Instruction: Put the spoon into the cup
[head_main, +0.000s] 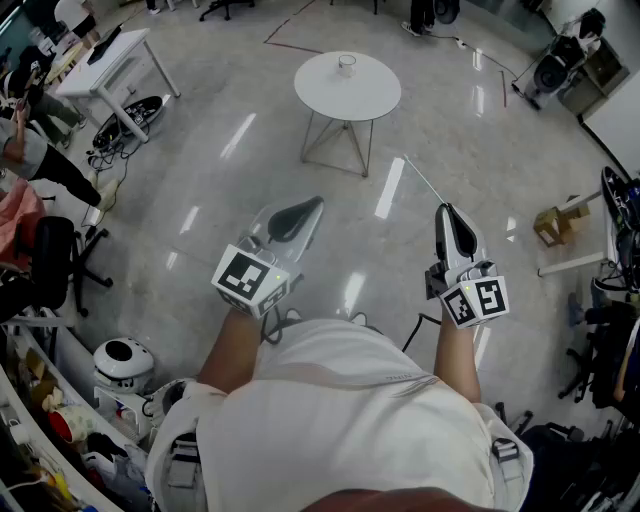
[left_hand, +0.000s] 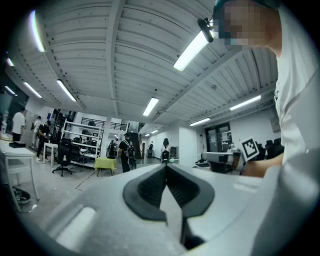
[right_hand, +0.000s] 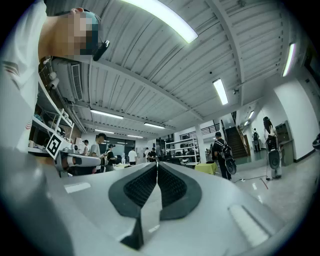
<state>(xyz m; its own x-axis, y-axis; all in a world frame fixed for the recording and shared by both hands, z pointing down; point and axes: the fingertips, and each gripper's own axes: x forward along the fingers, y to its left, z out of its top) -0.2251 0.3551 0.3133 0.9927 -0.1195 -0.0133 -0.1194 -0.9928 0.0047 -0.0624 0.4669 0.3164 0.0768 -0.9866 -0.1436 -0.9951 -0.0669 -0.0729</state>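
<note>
A round white table (head_main: 365, 100) stands some way ahead of me on the shiny floor, with a clear cup (head_main: 346, 65) near its far edge. No spoon shows at this distance. My left gripper (head_main: 318, 203) is held at waist height, its jaws shut and empty, tips pointing toward the table. My right gripper (head_main: 445, 208) is level with it on the other side, also shut with nothing between the pads. In both gripper views the jaws (left_hand: 166, 167) (right_hand: 157, 164) point up and outward at the ceiling and room, tips meeting.
A white desk (head_main: 110, 65) and a black office chair (head_main: 55, 265) stand at the left, shelves with clutter at the lower left. A cardboard box (head_main: 555, 222) lies at the right, and equipment crowds the right edge. Other people (left_hand: 125, 150) stand far off.
</note>
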